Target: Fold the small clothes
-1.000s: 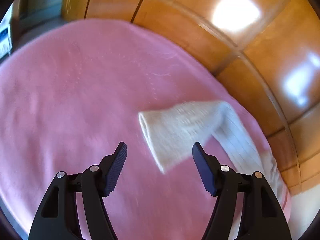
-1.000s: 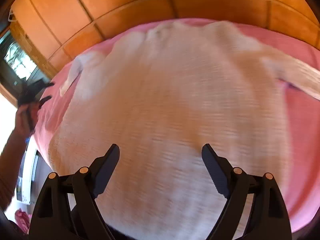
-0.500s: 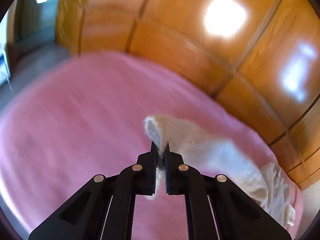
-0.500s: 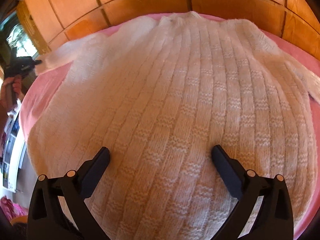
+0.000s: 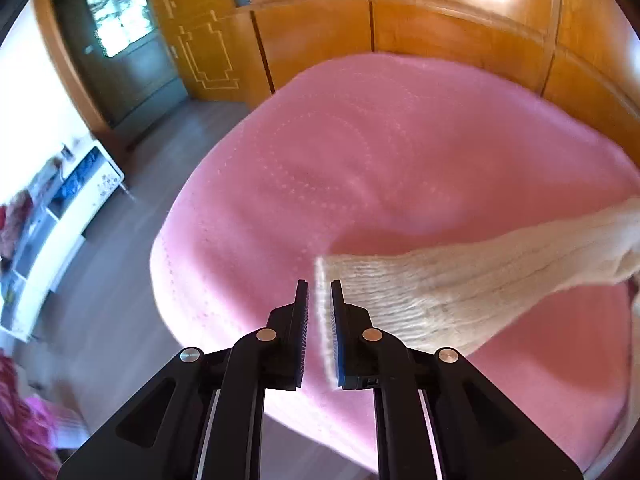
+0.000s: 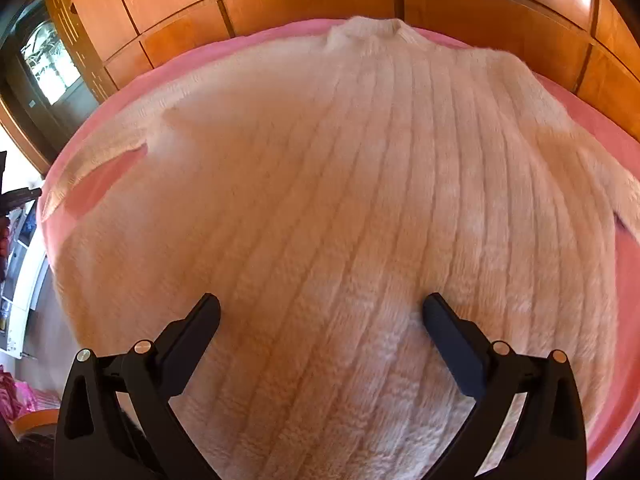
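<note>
- Sweater [image 6: 340, 184], cream and rib-knit, lies spread flat on the pink bedspread [image 5: 360, 152], its collar [image 6: 366, 30] towards the wooden wall panels [image 6: 304, 0].
- My left claw [image 5: 319, 308] is nearly closed on the cuff [image 5: 323, 300] of one sleeve [image 5: 460, 280], with the knit edge running down between the two pads.
- That sleeve stretches away to my right, raised off the bedspread near the cuff.
- My right claw [image 6: 322, 312] is spread wide, low over the sweater's lower body, one finger on each side of the ribs; I cannot tell if the tips touch the knit.
- In the right wrist view, the far sleeve lies out beside the body.
- A dark door [image 5: 120, 40] and white shelf unit [image 5: 52, 232] stand beyond the bed.
</note>
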Demonstrator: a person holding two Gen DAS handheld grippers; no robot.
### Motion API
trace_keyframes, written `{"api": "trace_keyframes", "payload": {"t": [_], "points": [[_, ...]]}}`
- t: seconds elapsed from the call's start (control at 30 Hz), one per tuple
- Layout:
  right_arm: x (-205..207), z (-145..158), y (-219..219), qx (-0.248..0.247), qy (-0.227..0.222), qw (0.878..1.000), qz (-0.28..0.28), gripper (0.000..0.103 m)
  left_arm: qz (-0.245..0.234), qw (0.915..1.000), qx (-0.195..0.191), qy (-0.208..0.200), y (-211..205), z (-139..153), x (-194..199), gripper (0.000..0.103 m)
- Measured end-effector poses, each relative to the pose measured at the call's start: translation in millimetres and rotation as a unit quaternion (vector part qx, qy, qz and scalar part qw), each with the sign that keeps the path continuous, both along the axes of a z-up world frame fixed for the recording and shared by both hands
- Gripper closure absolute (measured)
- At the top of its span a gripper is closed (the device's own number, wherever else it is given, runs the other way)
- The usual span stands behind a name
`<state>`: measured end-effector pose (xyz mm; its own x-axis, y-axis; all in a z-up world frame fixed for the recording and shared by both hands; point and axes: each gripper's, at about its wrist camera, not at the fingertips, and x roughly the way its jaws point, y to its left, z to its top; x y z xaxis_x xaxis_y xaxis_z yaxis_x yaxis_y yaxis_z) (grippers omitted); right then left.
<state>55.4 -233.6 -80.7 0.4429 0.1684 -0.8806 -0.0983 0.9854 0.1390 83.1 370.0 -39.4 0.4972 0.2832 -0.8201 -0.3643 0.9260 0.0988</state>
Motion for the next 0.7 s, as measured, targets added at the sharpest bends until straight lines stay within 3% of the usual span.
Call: {"api": "trace_keyframes", "payload": {"t": [0.07,0.13,0.17,0.2,0.27,0.33,0.43,0.57,0.63,0.7], "points": [[9,15,-1,-0.003,-0.015,1.0,-0.001,0.002,0.006,0.9988,-0.03,-0.039,-1,16,0,0.091],[24,28,-7,0.004,-0.032,0.999,-0.005,0.002,-0.009,0.995,-0.047,-0.087,-17,36,15,0.066],[32,33,-11,0.009,-0.038,0.999,-0.008,0.002,-0.035,0.9922,-0.057,-0.106,-30,44,23,0.048],[42,37,-13,0.01,-0.044,0.999,-0.01,0.002,-0.058,0.9898,-0.064,-0.113,-41,45,35,0.043],[67,44,-16,0.011,-0.056,0.998,-0.008,0.003,-0.128,0.9831,-0.079,-0.105,-79,44,59,0.043],[95,47,-15,0.021,-0.059,0.998,-0.001,0.008,-0.197,0.9745,-0.088,-0.061,-118,25,92,0.043],[138,55,-8,0.043,-0.06,0.997,0.021,0.013,-0.246,0.9652,-0.089,-0.01,-154,-6,134,0.043],[196,56,21,0.057,-0.056,0.995,0.061,0.017,-0.284,0.9473,-0.147,0.02,-166,-33,166,0.044],[223,53,39,0.051,-0.051,0.994,0.081,0.017,-0.317,0.9324,-0.171,0.034,-174,-40,172,0.044],[248,46,57,0.041,-0.042,0.993,0.103,0.018,-0.348,0.922,-0.163,0.051,-183,-47,172,0.044]]}}
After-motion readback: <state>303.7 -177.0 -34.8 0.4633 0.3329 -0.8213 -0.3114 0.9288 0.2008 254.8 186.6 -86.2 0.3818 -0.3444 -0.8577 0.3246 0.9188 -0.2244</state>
